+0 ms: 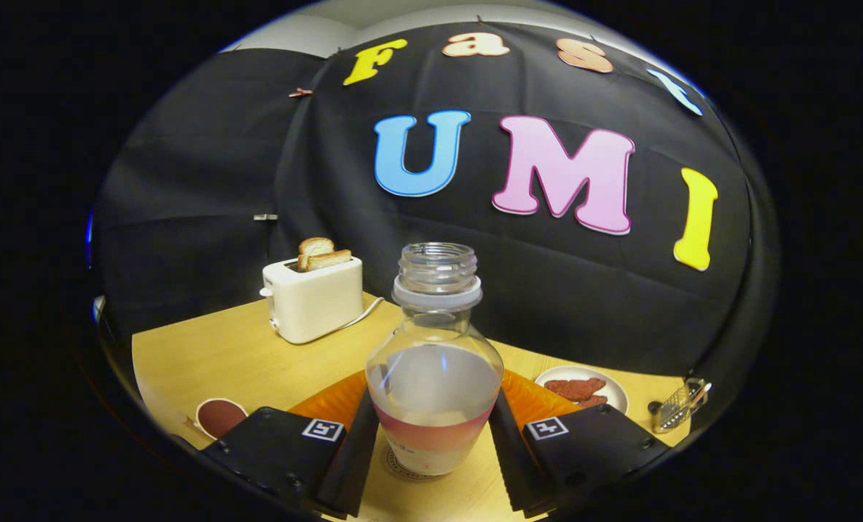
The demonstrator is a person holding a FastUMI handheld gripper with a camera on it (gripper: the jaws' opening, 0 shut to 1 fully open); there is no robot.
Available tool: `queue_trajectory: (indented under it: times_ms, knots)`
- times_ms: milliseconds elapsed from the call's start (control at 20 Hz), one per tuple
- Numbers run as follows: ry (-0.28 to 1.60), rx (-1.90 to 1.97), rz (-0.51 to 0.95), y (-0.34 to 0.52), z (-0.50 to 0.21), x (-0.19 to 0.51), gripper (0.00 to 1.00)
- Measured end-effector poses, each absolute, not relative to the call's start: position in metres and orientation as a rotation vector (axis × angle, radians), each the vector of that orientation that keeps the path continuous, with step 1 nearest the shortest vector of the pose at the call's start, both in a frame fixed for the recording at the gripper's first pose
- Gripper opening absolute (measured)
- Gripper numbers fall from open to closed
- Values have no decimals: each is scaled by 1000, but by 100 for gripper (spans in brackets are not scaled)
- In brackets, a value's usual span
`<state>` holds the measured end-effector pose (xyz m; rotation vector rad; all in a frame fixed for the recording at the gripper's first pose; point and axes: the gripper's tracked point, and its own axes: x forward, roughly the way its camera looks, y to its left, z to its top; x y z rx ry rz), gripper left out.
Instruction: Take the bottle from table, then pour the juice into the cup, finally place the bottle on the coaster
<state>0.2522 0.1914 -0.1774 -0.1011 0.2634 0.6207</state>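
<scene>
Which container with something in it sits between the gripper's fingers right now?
The uncapped clear plastic bottle, upright between the gripper fingers. The white plate of brown food lies beyond them.

A staged breakfast booth: black cloth wall behind a wooden table (228,355), with a white toaster (314,297) holding toast near its back edge.

No legible text, brand or number found. The gripper (435,442), its fingers pressed against both sides of the bottle (435,384), carries two square black-and-white coded markers, one on each finger mount (323,429); these are patterns, not words. The bottle's label band (431,442) bears a small mark too small to tell. The coaster (396,467) beneath it shows a ring of print, unreadable.
</scene>
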Motion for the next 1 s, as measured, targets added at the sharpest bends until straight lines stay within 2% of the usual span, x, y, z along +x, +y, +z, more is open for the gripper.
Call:
queue_trajectory:
  times_ms: [300, 1000]
  knots:
    - [276, -27, 559, 192, -220, 276, 76]
    - [316, -8, 576, 187, -264, 272, 77]
